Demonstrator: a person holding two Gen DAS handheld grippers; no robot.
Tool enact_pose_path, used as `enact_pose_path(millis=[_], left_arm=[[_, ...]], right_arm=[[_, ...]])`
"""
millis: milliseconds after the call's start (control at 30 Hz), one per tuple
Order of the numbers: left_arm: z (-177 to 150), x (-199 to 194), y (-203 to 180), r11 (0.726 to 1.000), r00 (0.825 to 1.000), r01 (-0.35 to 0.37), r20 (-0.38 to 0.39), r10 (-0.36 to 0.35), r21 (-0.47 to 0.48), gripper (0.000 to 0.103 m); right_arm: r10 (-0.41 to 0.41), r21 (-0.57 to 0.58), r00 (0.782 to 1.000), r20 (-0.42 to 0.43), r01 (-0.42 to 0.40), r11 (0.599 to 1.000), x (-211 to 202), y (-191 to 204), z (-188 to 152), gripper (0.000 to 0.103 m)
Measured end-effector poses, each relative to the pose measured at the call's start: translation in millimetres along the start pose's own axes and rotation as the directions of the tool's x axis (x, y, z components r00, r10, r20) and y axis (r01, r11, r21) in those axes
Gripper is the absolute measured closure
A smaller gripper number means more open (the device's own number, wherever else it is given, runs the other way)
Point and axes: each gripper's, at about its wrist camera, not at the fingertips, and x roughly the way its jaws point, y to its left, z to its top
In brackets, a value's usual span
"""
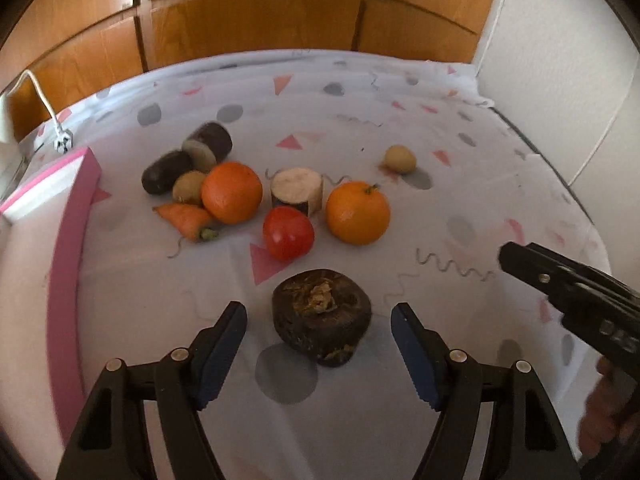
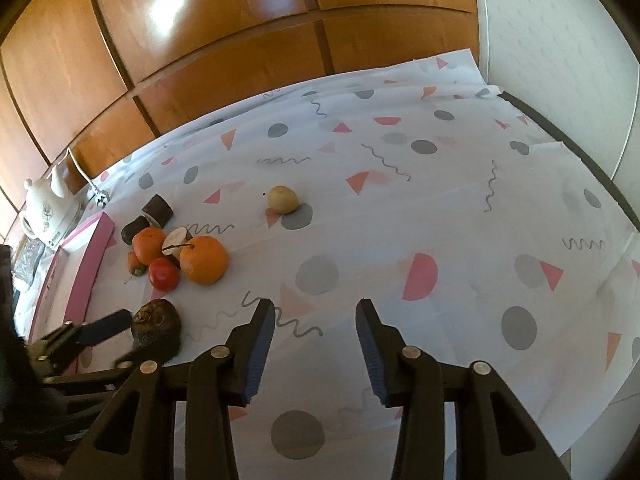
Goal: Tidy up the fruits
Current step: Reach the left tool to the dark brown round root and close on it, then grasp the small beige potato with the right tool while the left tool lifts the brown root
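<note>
A dark, rough round chunk (image 1: 322, 316) lies on the patterned cloth between the fingers of my left gripper (image 1: 320, 314), which is open, with a gap on each side of the chunk. Behind it lie a red tomato (image 1: 288, 233), two oranges (image 1: 232, 192) (image 1: 357, 213), a carrot (image 1: 186, 220), a kiwi (image 1: 189, 187) and dark eggplant pieces (image 1: 210, 145). A small yellowish fruit (image 2: 283, 199) sits alone farther back. My right gripper (image 2: 316, 312) hovers open over bare cloth, holding nothing. The chunk (image 2: 158, 324) lies to its left.
A pink-rimmed white tray (image 1: 66, 240) runs along the left edge of the cloth. A white kettle (image 2: 48, 212) with a cable stands at the back left. Wooden cabinet doors (image 2: 200, 60) close off the back and a white wall (image 2: 560, 60) the right.
</note>
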Motion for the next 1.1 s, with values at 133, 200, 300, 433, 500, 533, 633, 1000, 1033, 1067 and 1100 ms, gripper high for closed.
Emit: enact_pose_path(millis=[133,200,300,433,500,533,633,1000,1033,1067,1100], left_arm=[[-3.5,-4.7,4.4,1.0,0.999,0.013,0.029,-0.014,0.014,0.053],[-9.0,-11.8,13.7,1.0,0.999,0.029,0.04,-0.028,-0.009,0.053],[-20.9,-24.4,25.5,0.999,0.997,-0.027,0.068,0.029,-0.026,0.053],[-39.7,-29.8,39.5,0.996,0.99,-0.076,0.118,0.08,-0.035,0.053],[-42.9,-29.7,41.0,0.996,0.988,-0.08,0.129,0.084,-0.033,0.053],[-43.7,-28.9,40.6,0.996,0.987,-0.087,0.133,0.091,-0.033,0.052],[-46.9,-27.7,40.4,0.995,0.984,-0.1,0.149,0.102,-0.022,0.051],[-45.4,-26.1,38.8,0.995,0.982,-0.095,0.161,0.097,-0.021,0.052],[-45.3,-26.5,39.4,0.996,0.982,-0.091,0.161,0.094,-0.025,0.052],[-45.4,-27.0,40.7,0.996,0.983,-0.082,0.161,0.087,-0.036,0.053],[-44.8,-27.5,42.2,0.996,0.984,-0.075,0.158,0.081,-0.046,0.053]], right_arm=[[0.015,0.016,1.0,-0.007,-0.015,1.0,3.4,-3.9,-1.5,0.06],[0.024,0.019,1.0,-0.012,-0.024,1.0,5.1,-4.9,-2.1,0.06],[0.032,0.002,0.999,-0.01,-0.032,0.999,5.8,-3.4,-2.3,0.06],[0.04,-0.018,0.999,-0.018,-0.041,0.999,10.9,2.0,3.4,0.06],[0.039,-0.029,0.999,-0.017,-0.039,0.999,16.8,7.3,12.9,0.06],[0.041,-0.036,0.999,-0.017,-0.041,0.998,19.4,9.9,17.4,0.06],[0.042,-0.088,0.999,-0.006,-0.043,0.995,30.2,24.2,35.1,0.06],[0.003,-0.191,0.998,-0.056,-0.014,0.981,92.6,45.1,80.1,0.06],[-0.01,-0.194,0.998,-0.059,-0.002,0.981,97.3,44.5,80.1,0.065],[-0.017,-0.191,0.998,-0.064,0.005,0.982,101.5,42.9,80.0,0.071],[-0.017,-0.177,0.998,-0.068,0.005,0.984,104.7,39.7,79.5,0.077]])
